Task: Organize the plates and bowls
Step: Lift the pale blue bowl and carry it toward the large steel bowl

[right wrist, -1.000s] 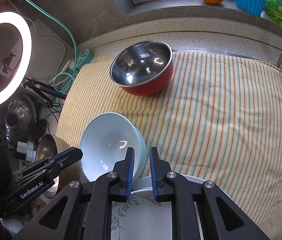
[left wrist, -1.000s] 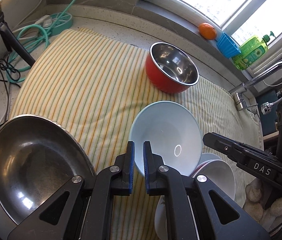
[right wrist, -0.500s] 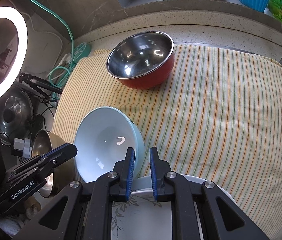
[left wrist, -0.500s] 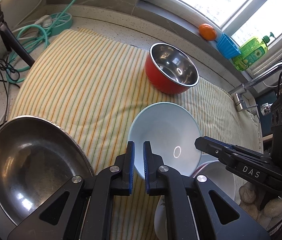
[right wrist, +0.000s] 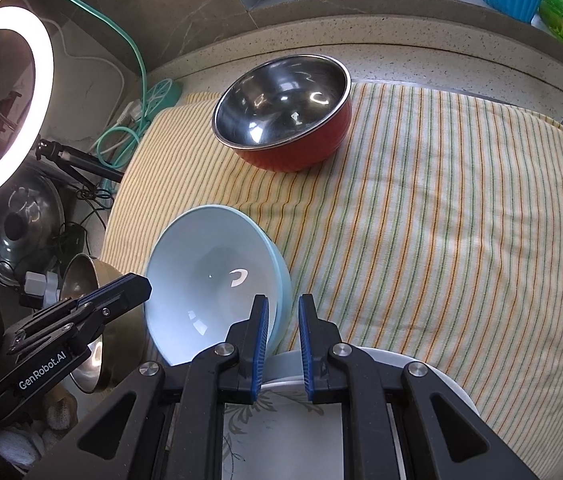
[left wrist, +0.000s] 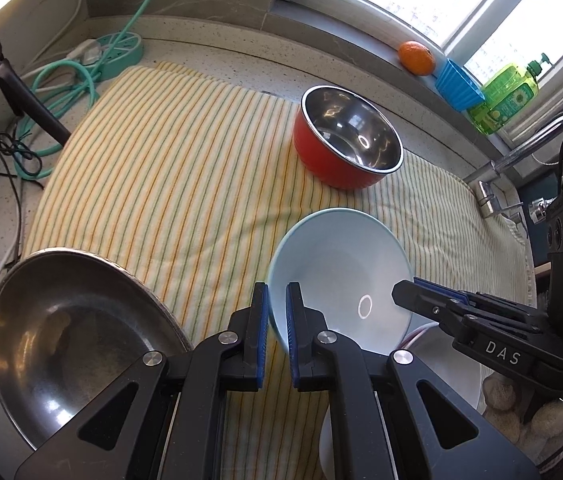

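A pale blue bowl [left wrist: 341,276] is held tilted above the striped towel. My left gripper [left wrist: 277,304] is shut on its near rim. My right gripper [right wrist: 283,316] is shut on the opposite rim of the same bowl [right wrist: 209,276]; it shows in the left wrist view [left wrist: 413,294] at the bowl's right edge. A red bowl with a steel inside [left wrist: 347,144] stands on the towel farther back. White plates and bowls [right wrist: 421,368] are stacked under my right gripper, one with a grey leaf pattern.
A steel pan [left wrist: 65,332] lies at the towel's left front. A yellow striped towel [right wrist: 441,240] covers the counter. A tap [left wrist: 521,156] stands at the right. An orange [left wrist: 415,58], a blue cup and a green soap bottle sit on the sill. Cables and a tripod lie at the left.
The blue bowl has risen a little and moved toward the red bowl with both grippers on it. The right gripper has come closer to the left one.
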### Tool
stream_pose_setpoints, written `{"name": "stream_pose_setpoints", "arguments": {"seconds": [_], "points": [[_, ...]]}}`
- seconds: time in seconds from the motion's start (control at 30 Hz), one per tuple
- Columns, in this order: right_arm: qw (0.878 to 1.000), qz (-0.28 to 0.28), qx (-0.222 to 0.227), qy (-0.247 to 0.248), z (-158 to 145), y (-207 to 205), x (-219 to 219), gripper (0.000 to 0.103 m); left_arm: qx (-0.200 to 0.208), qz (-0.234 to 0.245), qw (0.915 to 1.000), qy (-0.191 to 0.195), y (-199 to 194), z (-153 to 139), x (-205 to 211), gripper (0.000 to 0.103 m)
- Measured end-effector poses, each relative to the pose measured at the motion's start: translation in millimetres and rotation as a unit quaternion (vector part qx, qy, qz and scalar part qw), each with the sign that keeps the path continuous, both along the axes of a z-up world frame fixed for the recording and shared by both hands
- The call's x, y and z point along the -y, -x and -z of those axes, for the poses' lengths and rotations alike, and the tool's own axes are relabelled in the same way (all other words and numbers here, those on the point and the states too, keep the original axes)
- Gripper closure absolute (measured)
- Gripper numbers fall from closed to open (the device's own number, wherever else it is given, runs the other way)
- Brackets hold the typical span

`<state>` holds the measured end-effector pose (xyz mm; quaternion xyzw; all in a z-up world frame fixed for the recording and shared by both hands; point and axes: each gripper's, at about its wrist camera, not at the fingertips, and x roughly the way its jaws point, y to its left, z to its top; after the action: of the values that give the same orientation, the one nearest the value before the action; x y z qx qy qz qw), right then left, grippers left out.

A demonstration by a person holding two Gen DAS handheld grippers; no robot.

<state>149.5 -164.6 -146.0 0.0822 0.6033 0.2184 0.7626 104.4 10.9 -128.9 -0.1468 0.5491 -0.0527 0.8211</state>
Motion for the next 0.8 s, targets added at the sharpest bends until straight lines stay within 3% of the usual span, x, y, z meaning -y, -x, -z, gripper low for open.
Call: {"name": "stream_pose_setpoints", "arguments": {"seconds": [0.2,0.8], "points": [[1.0,0.0,-0.001,0.0,1,1,-2,0.095,-0.009,0.002,1.0,0.002,-1,4,-1,0.096],[1.0,0.011,0.01,-0.001,-11,7,4,0.095,0.011,-0.002,0.9998,0.017,3,-9,-3,0.096]]}}
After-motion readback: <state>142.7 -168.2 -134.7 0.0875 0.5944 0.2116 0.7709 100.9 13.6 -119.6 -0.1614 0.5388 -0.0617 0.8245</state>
